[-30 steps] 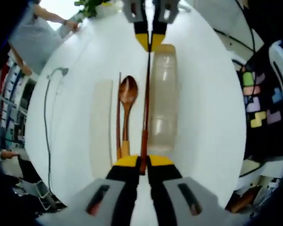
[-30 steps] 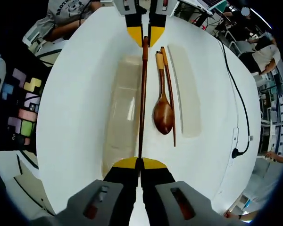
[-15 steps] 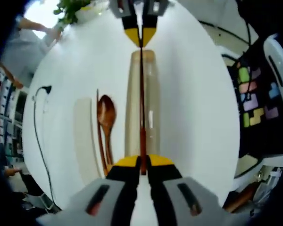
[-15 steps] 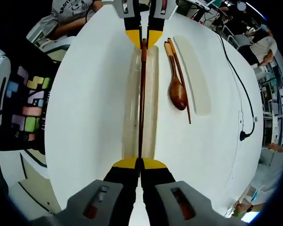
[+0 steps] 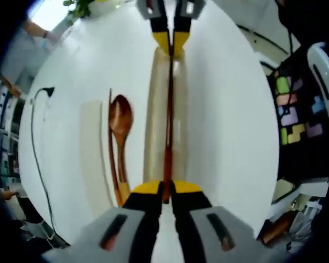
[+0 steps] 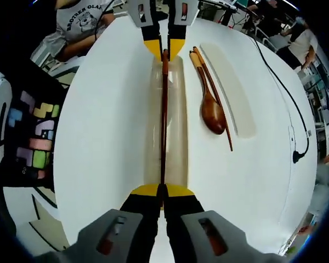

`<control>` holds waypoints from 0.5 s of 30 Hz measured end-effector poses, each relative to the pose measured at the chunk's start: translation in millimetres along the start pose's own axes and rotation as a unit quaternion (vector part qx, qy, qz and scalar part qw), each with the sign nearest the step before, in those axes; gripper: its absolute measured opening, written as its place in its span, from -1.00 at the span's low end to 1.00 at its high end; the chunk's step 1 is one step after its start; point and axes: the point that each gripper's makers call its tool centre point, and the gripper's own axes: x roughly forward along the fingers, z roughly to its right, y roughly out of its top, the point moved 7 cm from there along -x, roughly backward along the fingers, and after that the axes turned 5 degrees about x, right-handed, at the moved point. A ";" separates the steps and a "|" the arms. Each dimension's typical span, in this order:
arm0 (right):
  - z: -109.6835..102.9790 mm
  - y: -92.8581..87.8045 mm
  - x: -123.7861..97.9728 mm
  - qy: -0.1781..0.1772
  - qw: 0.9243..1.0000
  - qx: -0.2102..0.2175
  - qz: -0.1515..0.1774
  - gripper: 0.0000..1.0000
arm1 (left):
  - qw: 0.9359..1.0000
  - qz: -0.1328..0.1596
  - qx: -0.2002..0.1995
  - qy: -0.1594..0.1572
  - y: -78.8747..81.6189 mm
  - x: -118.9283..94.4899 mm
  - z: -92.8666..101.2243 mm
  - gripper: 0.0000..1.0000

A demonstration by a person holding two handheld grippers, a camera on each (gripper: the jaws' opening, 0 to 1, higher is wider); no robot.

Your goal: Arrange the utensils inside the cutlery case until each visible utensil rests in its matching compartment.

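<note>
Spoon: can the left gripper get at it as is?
Probably not yet: the left gripper is shut on a chopstick over the case. The spoon lies uncovered beside it.

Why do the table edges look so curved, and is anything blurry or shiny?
Left gripper view: the fisheye lens bows the white table and the picture is slightly soft; a pale glint runs down the clear case. Right gripper view: the same bowing, sharper, with a small gloss on the wooden spoon.
</note>
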 end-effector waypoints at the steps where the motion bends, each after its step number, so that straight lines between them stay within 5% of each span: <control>1: -0.2 0.1 1.2 0.001 1.000 0.001 -0.002 -1.00 | 1.000 0.001 -0.001 0.000 0.2 0.3 -0.5 -0.87; 15: -2.8 -2.9 9.6 0.011 1.000 0.002 -0.002 -1.00 | 1.000 0.013 -0.004 -0.027 0.5 4.1 1.7 -0.87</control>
